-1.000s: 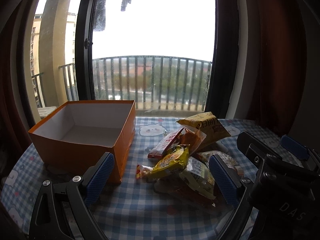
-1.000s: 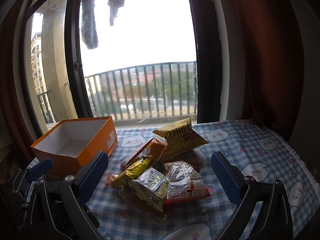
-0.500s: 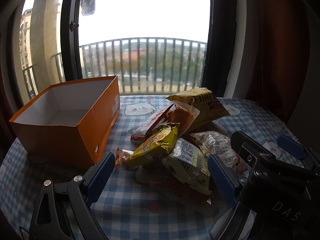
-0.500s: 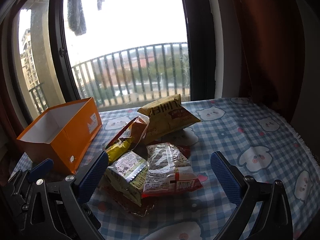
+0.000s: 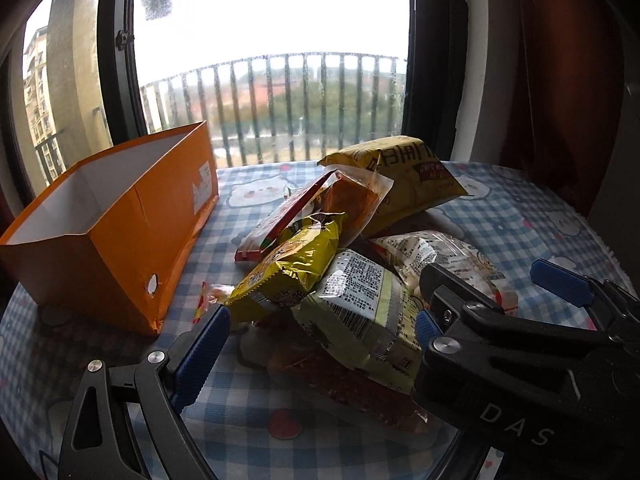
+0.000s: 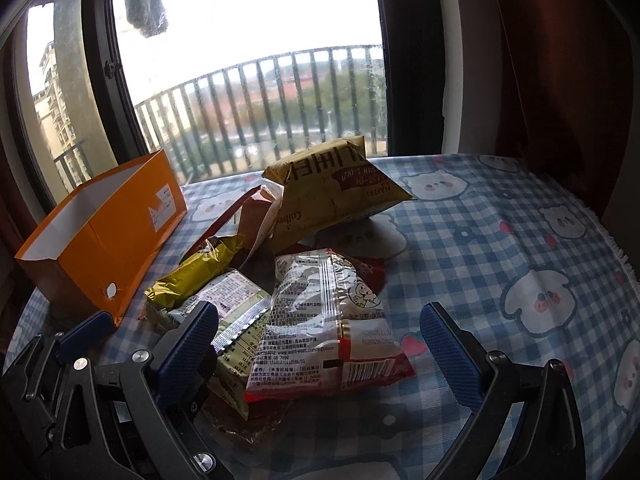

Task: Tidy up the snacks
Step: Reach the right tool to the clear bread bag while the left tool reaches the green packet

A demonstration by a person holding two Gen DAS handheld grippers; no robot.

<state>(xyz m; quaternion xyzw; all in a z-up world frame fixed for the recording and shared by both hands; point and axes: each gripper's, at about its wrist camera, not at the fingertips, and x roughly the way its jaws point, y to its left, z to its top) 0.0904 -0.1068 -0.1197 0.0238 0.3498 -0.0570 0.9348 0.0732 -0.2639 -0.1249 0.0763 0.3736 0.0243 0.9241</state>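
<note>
Right now both grippers hang low over a snack pile (image 6: 280, 280) in the middle of the table (image 6: 500, 240). Left gripper (image 5: 320, 328) gapes wide, empty, fingers either side of the pale green pack (image 5: 360, 312) and yellow pack (image 5: 288, 268). Right gripper (image 6: 320, 336) also wide open, empty, straddling the white-and-red pack (image 6: 324, 320). Big yellow bag (image 6: 332, 188) sits at the pile's far side. Orange box (image 5: 112, 220), open-topped, stands near the table's left edge, just beside the pile.
</note>
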